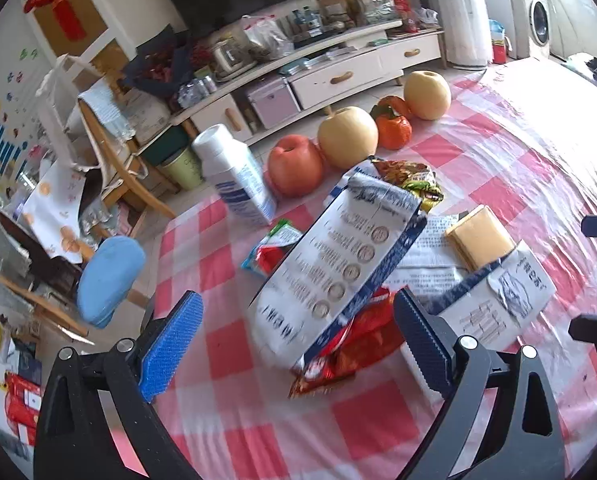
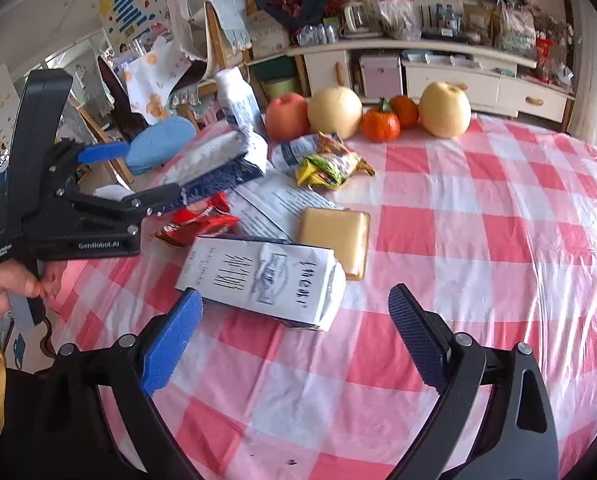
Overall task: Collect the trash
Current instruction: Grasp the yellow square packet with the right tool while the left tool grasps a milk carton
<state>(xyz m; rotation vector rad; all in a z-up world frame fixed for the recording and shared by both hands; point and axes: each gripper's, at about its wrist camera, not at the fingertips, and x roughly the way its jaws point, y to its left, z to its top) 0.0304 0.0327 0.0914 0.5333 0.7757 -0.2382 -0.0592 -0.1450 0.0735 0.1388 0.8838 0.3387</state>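
crumpled milk carton (image 1: 330,268) between open left claw (image 1: 294,344)

From where I sit, I place everything by the flat wafer block (image 2: 335,237) on the tablecloth (image 2: 478,208). Just left of it lies a printed leaflet (image 2: 276,200), which its edge overlaps. A carton (image 2: 264,280) lies on its side in front of the block, touching its near corner. Left beyond the leaflet a foil wrapper (image 2: 202,222) sits under a second, tilted carton (image 2: 214,168). Behind the block lies a snack bag (image 2: 328,164), and farther back a row of fruit (image 2: 334,112), with an upright bottle (image 2: 238,102) at the row's left end.
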